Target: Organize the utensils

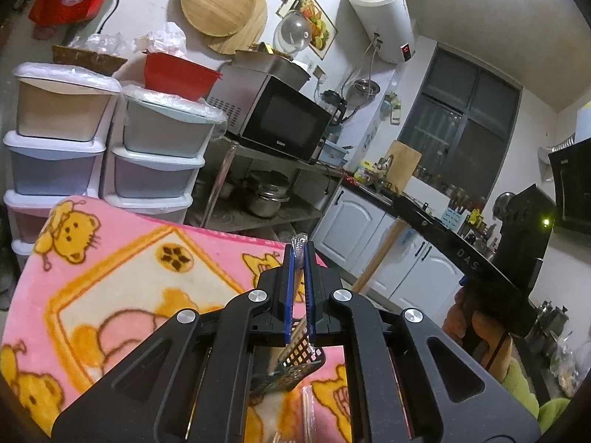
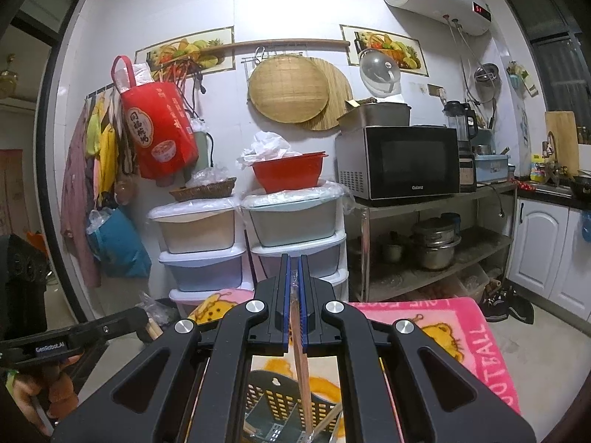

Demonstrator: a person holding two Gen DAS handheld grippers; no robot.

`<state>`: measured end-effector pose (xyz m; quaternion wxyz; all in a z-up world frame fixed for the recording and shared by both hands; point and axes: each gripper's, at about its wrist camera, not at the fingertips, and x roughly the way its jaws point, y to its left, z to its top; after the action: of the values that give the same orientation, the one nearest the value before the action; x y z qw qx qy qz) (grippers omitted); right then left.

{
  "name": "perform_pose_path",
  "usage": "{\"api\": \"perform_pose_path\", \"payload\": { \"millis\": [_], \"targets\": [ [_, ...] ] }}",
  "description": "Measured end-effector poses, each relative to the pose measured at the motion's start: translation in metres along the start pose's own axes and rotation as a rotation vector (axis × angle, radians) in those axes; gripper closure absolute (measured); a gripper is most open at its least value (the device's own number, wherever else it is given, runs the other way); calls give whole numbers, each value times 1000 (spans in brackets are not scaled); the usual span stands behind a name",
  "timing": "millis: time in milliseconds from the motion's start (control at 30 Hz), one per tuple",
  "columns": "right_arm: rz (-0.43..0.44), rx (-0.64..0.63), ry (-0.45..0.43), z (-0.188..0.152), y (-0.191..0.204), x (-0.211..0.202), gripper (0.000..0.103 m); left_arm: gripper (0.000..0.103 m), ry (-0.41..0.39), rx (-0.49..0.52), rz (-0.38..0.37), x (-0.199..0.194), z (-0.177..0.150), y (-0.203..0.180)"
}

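My left gripper (image 1: 300, 258) is shut on a plastic-wrapped pair of wooden chopsticks (image 1: 297, 326). Their lower end reaches down into a dark perforated utensil holder (image 1: 295, 365) on the pink cartoon blanket (image 1: 122, 280). My right gripper (image 2: 294, 269) is shut on another wrapped pair of chopsticks (image 2: 301, 365), which hangs down into the same dark holder (image 2: 273, 398). More chopsticks (image 2: 328, 422) lean inside the holder. A further wrapped pair (image 1: 308, 411) lies on the blanket below the left gripper. The left gripper's body (image 2: 70, 339) shows at the right wrist view's lower left.
Stacked plastic drawers (image 2: 207, 254) with a red bowl (image 2: 288, 173) stand behind the blanket-covered surface (image 2: 476, 347). A steel rack (image 2: 436, 243) carries a microwave (image 2: 399, 162) and pots. White kitchen cabinets (image 2: 543, 243) stand to the right. The right gripper's dark body (image 1: 480, 258) reaches in from the right.
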<state>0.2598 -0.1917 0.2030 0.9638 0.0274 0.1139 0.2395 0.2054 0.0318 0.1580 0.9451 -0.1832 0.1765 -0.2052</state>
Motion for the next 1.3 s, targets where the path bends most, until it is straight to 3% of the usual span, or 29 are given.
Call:
{"api": "perform_pose_path", "payload": {
  "millis": [567, 933, 1300],
  "targets": [
    [-16, 21, 24, -19, -10, 13, 99, 100, -50, 12, -1, 13, 15, -8],
    [-27, 42, 66, -38, -19, 24, 99, 100, -14, 19, 38, 37, -1, 0],
    [-38, 81, 113, -59, -25, 26, 99, 100, 39, -19, 26, 54, -17, 13]
  ]
}}
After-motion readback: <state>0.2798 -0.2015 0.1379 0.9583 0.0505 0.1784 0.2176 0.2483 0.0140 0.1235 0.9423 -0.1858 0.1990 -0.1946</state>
